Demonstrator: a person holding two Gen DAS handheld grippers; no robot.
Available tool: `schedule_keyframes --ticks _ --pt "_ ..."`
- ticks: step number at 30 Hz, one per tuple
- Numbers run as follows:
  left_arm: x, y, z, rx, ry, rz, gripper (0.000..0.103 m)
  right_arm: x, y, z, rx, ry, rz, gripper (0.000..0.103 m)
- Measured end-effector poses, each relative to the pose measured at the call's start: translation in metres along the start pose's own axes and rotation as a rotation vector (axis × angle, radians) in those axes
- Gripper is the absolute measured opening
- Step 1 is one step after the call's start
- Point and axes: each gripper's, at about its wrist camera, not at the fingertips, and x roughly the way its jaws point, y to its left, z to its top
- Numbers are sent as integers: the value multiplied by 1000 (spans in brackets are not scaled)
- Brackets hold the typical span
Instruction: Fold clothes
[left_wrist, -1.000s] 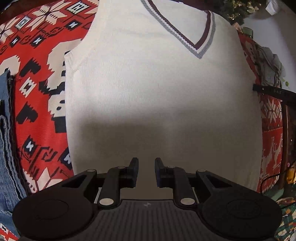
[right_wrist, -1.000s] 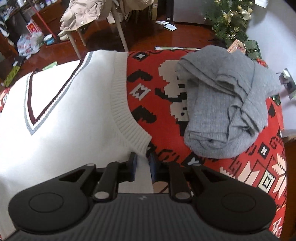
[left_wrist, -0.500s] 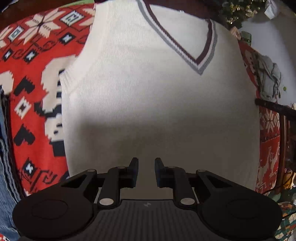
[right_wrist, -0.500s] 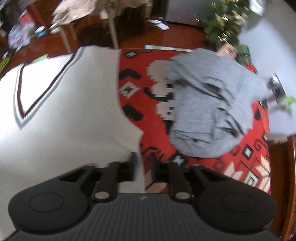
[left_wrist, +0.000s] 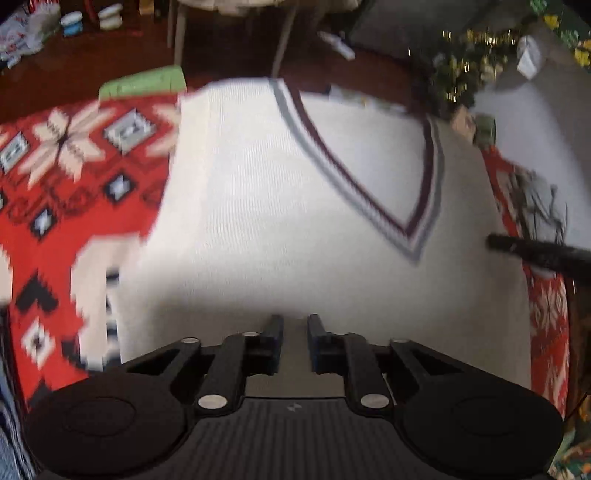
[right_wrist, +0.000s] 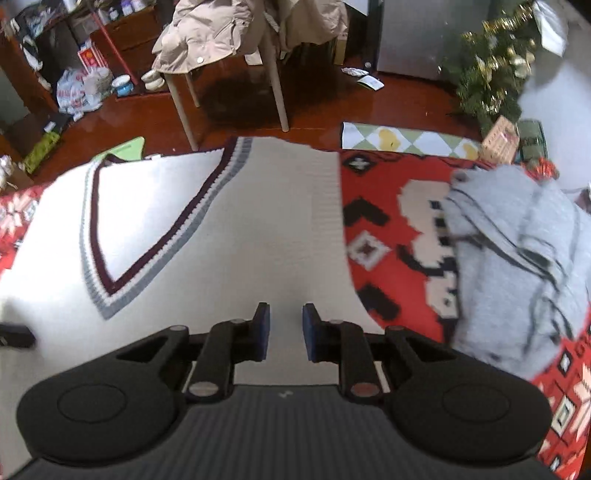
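Hovering over vest (left_wrist: 295, 206) | left claw (left_wrist: 295, 325) closing, slightly apart | right claw (right_wrist: 285, 314) closing, slightly apart

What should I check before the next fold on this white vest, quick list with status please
1. White vest lying flat on the red patterned blanket: ok.
2. V-neck trim facing up: ok.
3. Left gripper fingers free of cloth: ok; they have just been closing, a gap remains, nothing pinched.
4. Right gripper fingers free of cloth: ok; they have just been closing, a gap remains.
5. Grey garment clear of the vest: ok.
6. Vest hem lying straight: cannot tell, hidden below both grippers.
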Motion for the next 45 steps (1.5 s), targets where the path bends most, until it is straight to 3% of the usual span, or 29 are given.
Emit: schedule_keyframes --ticks 3,7,11,14,19,22,25,27,31,35,37,41,45 --pt "7 -2 21 14 -68 16 10 13 6 19 37 -65 -17 21" --pt "13 4 48 -85 -120 -12 10 36 7 50 99 -141 -41 18" --pt "25 2 74 -57 -181 43 11 59 8 83 137 -185 -37 18" --pt "33 6 90 -61 -225 28 10 74 12 102 92 -204 -63 21" --pt "38 6 110 -4 -244 29 11 85 0 118 139 -199 -53 21" --pt "43 7 119 22 -255 20 11 70 1 115 114 -227 -16 21" --pt "46 11 124 35 -271 6 11 55 11 97 47 -184 41 21" --pt "49 13 129 46 -280 -1 11 59 25 88 -27 -157 49 21" --pt "57 15 144 19 -259 3 10 68 45 86 -94 -200 10 22" --pt "41 -3 138 63 -293 -91 11 64 54 99 -60 -225 50 22" --pt "40 -17 127 105 -271 -109 11 59 65 95 -108 -219 76 19" --pt "57 -37 113 159 -232 -80 10 70 86 87 -154 -172 108 16" --pt "68 -38 123 122 -280 -93 10 87 99 95 -184 -199 91 16"
